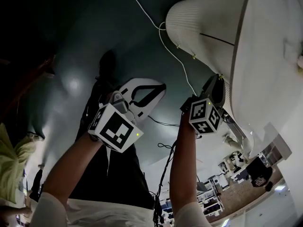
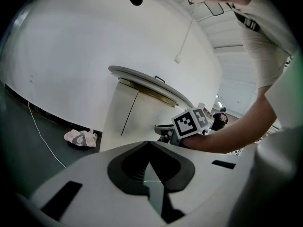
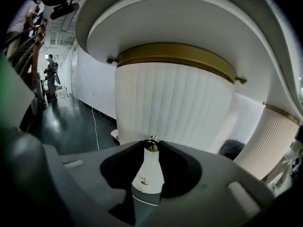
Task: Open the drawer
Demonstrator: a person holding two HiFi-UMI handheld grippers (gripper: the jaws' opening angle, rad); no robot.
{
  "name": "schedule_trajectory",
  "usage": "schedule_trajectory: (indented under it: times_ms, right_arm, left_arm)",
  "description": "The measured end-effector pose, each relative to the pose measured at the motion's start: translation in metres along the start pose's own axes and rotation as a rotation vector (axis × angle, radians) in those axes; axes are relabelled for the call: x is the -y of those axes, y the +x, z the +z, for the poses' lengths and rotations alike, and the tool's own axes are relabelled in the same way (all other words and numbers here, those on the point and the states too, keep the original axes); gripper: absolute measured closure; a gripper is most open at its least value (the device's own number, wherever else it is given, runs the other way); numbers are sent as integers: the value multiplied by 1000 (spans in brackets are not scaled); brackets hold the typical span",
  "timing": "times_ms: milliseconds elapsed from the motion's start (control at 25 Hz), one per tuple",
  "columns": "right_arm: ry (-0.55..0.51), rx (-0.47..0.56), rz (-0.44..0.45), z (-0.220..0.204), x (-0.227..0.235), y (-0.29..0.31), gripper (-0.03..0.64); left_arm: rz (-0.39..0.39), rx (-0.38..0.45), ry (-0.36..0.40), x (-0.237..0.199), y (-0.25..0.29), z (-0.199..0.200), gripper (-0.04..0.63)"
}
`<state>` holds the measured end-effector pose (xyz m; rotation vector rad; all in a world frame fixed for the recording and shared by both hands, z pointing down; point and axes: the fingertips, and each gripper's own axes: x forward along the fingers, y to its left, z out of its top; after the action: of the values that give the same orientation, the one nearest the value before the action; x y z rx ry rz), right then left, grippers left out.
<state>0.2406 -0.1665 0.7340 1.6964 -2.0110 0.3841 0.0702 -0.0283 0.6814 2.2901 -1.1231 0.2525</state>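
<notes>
white short sleeves (image 1: 52,209), pale grey left gripper (image 1: 158,90) and right gripper (image 1: 218,79), black-and-white marker cube (image 1: 113,129) on each

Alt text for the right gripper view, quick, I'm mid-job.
The right gripper has its jaws closed on a small brass knob on a white ribbed cabinet front, below a gold band. Dark floor and distant people lie left.

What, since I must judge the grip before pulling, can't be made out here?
- Head view: the knob is hidden behind the right gripper.
- Right gripper view: the edges of the drawer; its ribbed front shows no seams, lower part behind the gripper.
- Left gripper view: the floor bundle is too small to identify.
</notes>
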Motion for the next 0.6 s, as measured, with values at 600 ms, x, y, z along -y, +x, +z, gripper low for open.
schedule_trajectory:
  times_ms: [600]
  right_arm:
    - [-90, 15, 40, 0, -1, -1, 514]
  left_arm:
    - [-15, 0, 5, 4, 1, -2, 588]
